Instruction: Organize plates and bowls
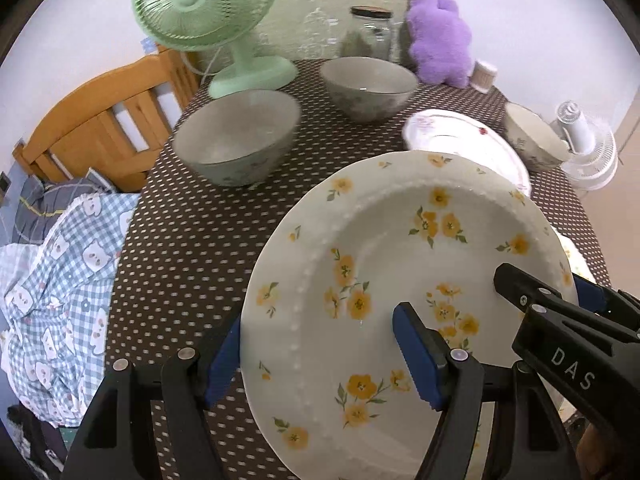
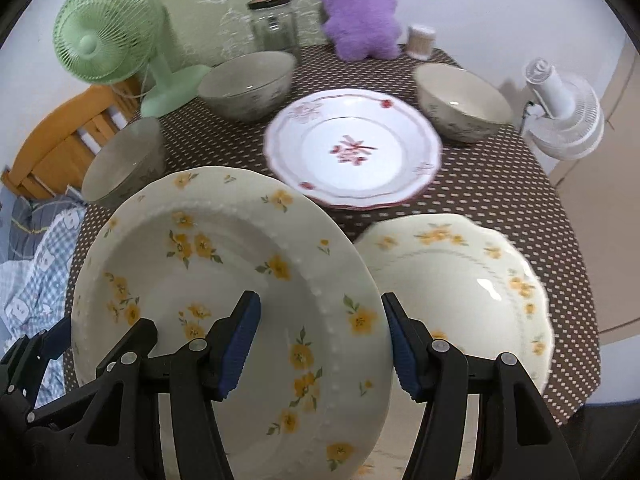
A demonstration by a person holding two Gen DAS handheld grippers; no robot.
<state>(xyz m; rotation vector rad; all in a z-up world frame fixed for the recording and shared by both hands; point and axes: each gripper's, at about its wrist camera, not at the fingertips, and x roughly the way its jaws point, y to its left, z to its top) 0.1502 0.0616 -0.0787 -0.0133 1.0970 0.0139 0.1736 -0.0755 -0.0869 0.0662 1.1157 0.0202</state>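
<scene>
A cream plate with yellow flowers (image 1: pixel 400 272) (image 2: pixel 224 292) is held tilted above the table by both grippers. My left gripper (image 1: pixel 320 356) straddles its left rim, one blue pad on each face. My right gripper (image 2: pixel 320 344) straddles its right rim the same way and also shows in the left wrist view (image 1: pixel 560 300). A second yellow-flowered plate (image 2: pixel 468 280) lies flat at the front right. A white plate with red flowers (image 2: pixel 352 148) (image 1: pixel 460 136) lies in the middle. Three grey-green bowls stand around: left (image 1: pixel 236 140) (image 2: pixel 124 160), back (image 1: pixel 368 84) (image 2: pixel 248 80), right (image 2: pixel 460 100) (image 1: pixel 532 136).
A green fan (image 1: pixel 208 16) (image 2: pixel 108 32), a glass jar (image 1: pixel 370 32), a purple plush (image 2: pixel 360 12) and a small cup of picks (image 2: pixel 420 42) stand along the table's back edge. A white fan (image 2: pixel 564 116) stands off the right edge. A wooden chair (image 1: pixel 104 120) and checked cloth (image 1: pixel 60 264) lie left.
</scene>
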